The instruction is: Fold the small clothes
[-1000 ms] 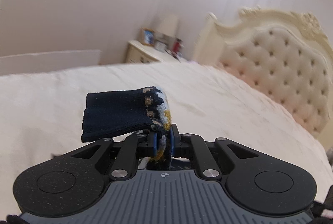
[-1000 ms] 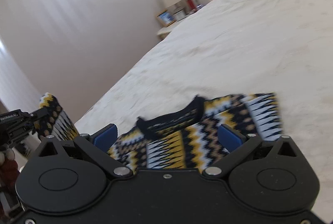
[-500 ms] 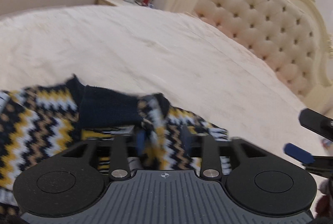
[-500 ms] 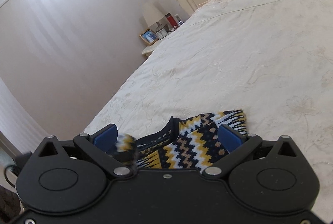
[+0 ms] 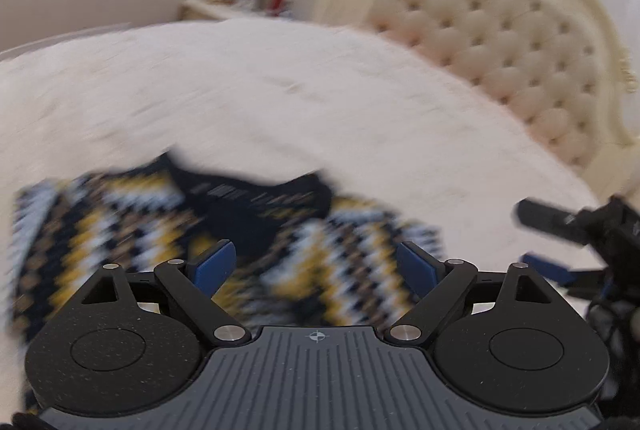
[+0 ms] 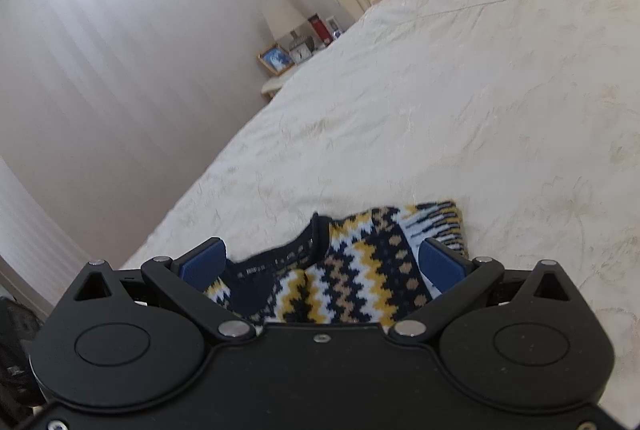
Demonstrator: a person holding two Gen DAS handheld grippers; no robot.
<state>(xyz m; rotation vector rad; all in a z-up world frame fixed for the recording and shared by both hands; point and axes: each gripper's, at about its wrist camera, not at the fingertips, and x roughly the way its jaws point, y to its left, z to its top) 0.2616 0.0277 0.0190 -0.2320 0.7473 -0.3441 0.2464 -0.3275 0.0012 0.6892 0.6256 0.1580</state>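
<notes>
One small zigzag-knit sweater point(image 5: 168, 230) lies flat on the cream bed point(image 5: 280, 102), directly below and ahead of both claws. The left claw point(image 5: 316, 266) is spreading its jaws above the knit, pinching nothing. The right claw point(image 6: 324, 264) hangs spread wide over the sweater's navy collar point(image 6: 280, 254), apart from it.

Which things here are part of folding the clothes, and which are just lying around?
Job: navy, yellow and white zigzag knitted sweater; cream embroidered bedspread it lies on.

Lying about: framed blue picture, small clock, red container, lamp with pale shade on the nightstand.
</notes>
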